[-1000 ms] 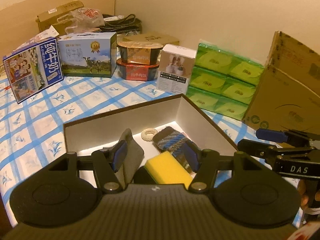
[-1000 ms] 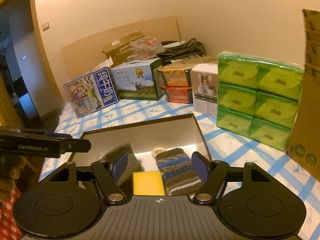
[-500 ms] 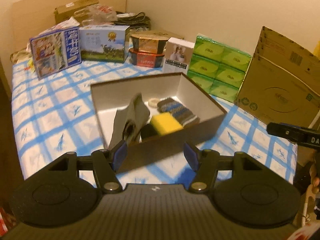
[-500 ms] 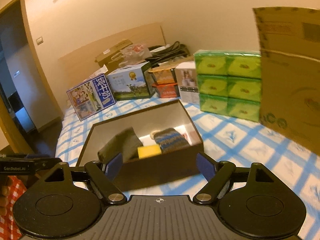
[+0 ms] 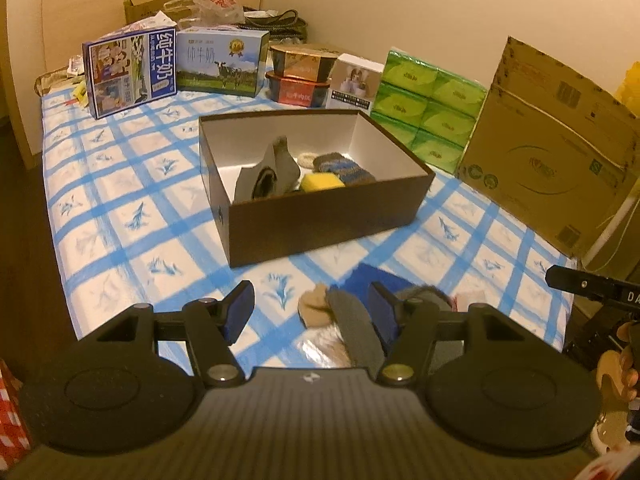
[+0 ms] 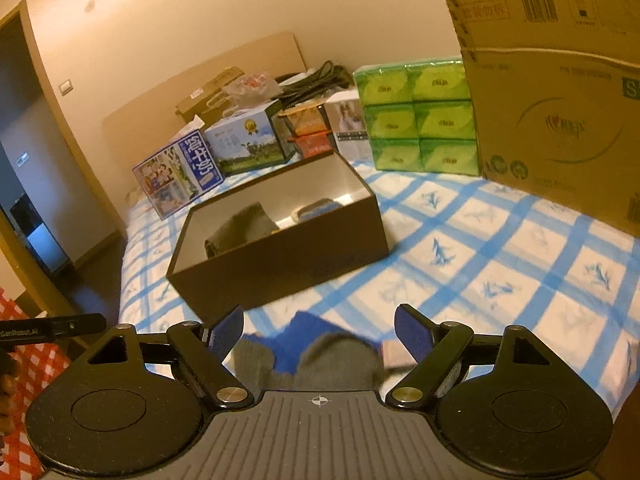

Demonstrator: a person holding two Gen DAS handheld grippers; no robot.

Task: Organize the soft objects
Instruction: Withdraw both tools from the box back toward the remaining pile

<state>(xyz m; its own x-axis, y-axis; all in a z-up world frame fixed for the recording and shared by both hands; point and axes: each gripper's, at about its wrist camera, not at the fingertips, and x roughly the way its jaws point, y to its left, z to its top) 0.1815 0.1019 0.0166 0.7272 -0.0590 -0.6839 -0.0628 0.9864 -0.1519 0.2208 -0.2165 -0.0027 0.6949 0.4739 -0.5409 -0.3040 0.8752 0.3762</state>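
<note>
The left gripper point(image 5: 312, 306) hangs with its jaws apart and nothing clamped, above a small heap of soft things at the near edge of a bed in a blue-checked sheet point(image 5: 120, 200): a tan knitted piece point(image 5: 316, 310), a grey sock point(image 5: 354, 328) and a dark blue cloth point(image 5: 370, 274). Farther back stands an open brown box point(image 5: 320, 216) holding a grey slipper point(image 5: 268, 172), a yellow sponge point(image 5: 322, 181) and a striped knitted sock point(image 5: 342, 168). Behind it are milk cartons point(image 5: 132, 72), green tissue packs point(image 5: 428, 104) and a large cardboard box point(image 5: 548, 152); the right gripper's point(image 5: 592, 286) tip shows at the right edge.
</note>
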